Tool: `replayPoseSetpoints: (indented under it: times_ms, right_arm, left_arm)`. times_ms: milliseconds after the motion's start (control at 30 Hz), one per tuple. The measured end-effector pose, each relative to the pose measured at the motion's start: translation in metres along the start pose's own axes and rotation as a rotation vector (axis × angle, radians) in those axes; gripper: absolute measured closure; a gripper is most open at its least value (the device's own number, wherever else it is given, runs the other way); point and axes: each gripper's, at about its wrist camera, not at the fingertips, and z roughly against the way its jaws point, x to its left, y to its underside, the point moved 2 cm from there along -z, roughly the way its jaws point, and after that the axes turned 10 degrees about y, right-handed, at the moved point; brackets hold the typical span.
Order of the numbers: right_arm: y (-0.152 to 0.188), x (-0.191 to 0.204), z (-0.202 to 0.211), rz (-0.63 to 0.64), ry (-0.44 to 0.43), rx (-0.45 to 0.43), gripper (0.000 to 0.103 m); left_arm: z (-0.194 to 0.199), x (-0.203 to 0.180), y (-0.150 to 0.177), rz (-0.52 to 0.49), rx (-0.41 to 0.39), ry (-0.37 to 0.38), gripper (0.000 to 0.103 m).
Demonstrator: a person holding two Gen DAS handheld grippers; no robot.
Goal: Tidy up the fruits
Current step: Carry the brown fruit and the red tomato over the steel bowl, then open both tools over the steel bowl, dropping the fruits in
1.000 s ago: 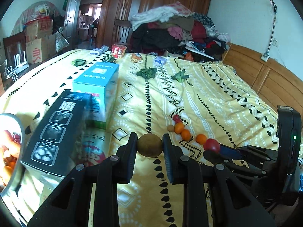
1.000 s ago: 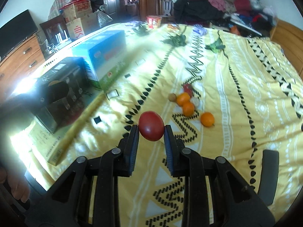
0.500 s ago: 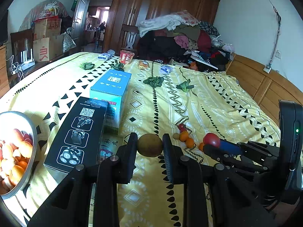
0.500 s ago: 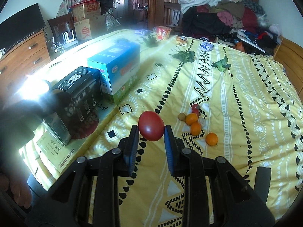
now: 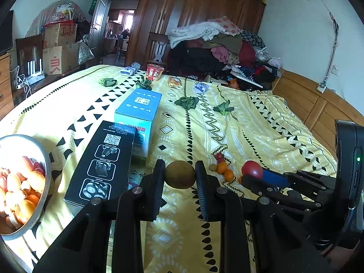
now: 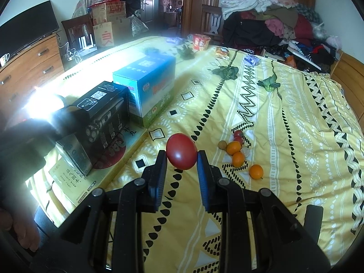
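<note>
A wide bed (image 6: 295, 113) fills the room, spread with a yellow cover patterned in black and white zigzags and triangles. At its far end a heap of clothes (image 5: 218, 45) rises against a dark wooden wardrobe (image 5: 193, 11); to the left stand cardboard boxes (image 6: 109, 22), a wooden dresser (image 6: 29, 61) and an open doorway.

On the cover lie two cartons end to end: a black box (image 5: 102, 161) nearer, a blue box (image 5: 138, 116) beyond it, both with their long axes running away toward the far end. Four bunches of green leaves (image 5: 186, 102) are scattered farther off, with a red cup (image 5: 155, 71) and small packets past them. A steel bowl (image 5: 44, 182) at the near left edge holds a pile of orange and pale fruits, too many to count.

In the middle of the bed sits a small cluster: three oranges (image 6: 237, 158), two small red fruits (image 6: 237, 134) and one small brown one (image 6: 222, 145).

The left hand-held gripper (image 5: 179, 175) is clamped on a round brownish-green fruit (image 5: 179, 174), held above the cover. The right hand-held gripper (image 6: 181, 151) is clamped on a red tomato (image 6: 181, 151), egg-shaped, its long axis tilted from upper left to lower right between the pads, also off the bed, near the cluster.
</note>
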Motion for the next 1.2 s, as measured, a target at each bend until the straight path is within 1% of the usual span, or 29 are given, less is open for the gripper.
replayPoseSetpoints:
  times_ms: [167, 300, 433, 567, 633, 800, 867, 967, 1100, 1200]
  right_arm:
    - [-0.012, 0.018, 0.011, 0.011, -0.056, -0.023, 0.076]
    - [-0.029, 0.041, 0.016, -0.008, -0.183, -0.026, 0.076]
    - [-0.051, 0.075, 0.020, 0.007, -0.286, -0.039, 0.076]
    - [-0.077, 0.119, 0.021, 0.041, -0.392, -0.049, 0.076]
    - [-0.089, 0.141, 0.019, 0.072, -0.432, -0.047, 0.076]
    - [-0.111, 0.197, 0.014, 0.139, -0.524, -0.024, 0.076]
    - [-0.113, 0.216, 0.014, 0.167, -0.554, -0.013, 0.076]
    - [-0.113, 0.248, 0.010, 0.212, -0.584, 0.012, 0.076]
    - [-0.105, 0.282, 0.000, 0.256, -0.619, 0.067, 0.076]
    - [-0.099, 0.296, -0.003, 0.283, -0.638, 0.103, 0.076]
  left_arm:
    - [0.023, 0.018, -0.008, 0.017, -0.041, -0.049, 0.076]
    - [0.047, 0.051, -0.017, 0.057, -0.070, -0.122, 0.076]
    - [0.074, 0.097, -0.025, 0.110, -0.090, -0.215, 0.076]
    - [0.108, 0.145, -0.034, 0.157, -0.145, -0.315, 0.076]
    - [0.125, 0.171, -0.037, 0.187, -0.165, -0.362, 0.076]
    - [0.155, 0.236, -0.029, 0.292, -0.173, -0.456, 0.076]
    - [0.163, 0.257, -0.021, 0.329, -0.171, -0.480, 0.076]
    - [0.171, 0.276, -0.008, 0.372, -0.167, -0.500, 0.076]
    - [0.173, 0.289, 0.008, 0.400, -0.150, -0.511, 0.076]
    - [0.170, 0.294, 0.015, 0.414, -0.138, -0.506, 0.076]
